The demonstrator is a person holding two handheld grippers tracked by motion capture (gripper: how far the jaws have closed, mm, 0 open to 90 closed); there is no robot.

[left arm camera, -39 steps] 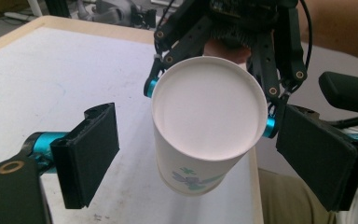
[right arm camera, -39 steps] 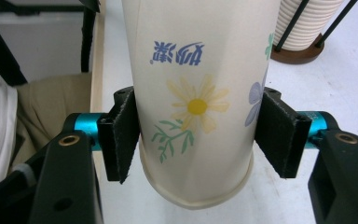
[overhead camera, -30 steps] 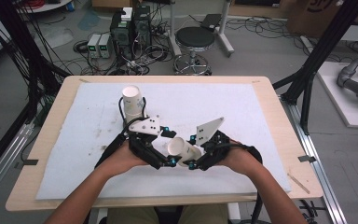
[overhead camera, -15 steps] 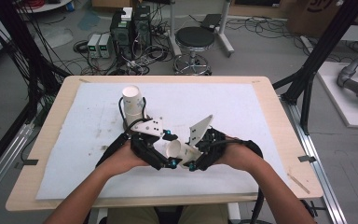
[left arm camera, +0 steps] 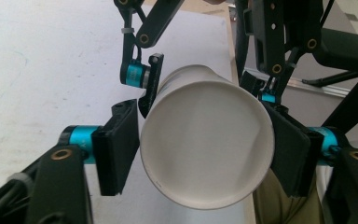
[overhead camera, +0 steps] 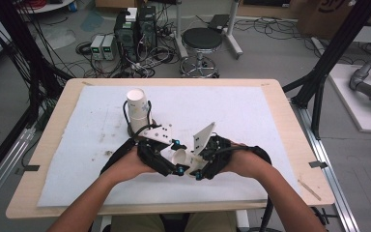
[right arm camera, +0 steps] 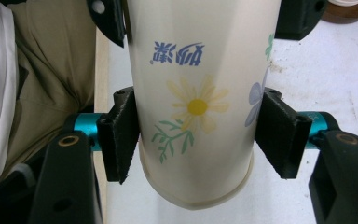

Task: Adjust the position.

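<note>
The paper cup [left arm camera: 207, 140] lies sideways between your two claws, held above the counter [overhead camera: 290, 111] just in front of you. Your left claw [left arm camera: 205, 156] is clamped across its base end, one pad on each side; your right claw [right arm camera: 200, 137] is clamped across the flower-printed wall near the rim. Gripping opposite ends probably lets you pass the cup from one hand to the other, or pull nested cups apart. A second cup [overhead camera: 137, 108] stands beyond your left claw, well apart. In the high view, hands and claw bodies hide most of the held cup, and you cannot tell whether it is single or stacked.
</note>
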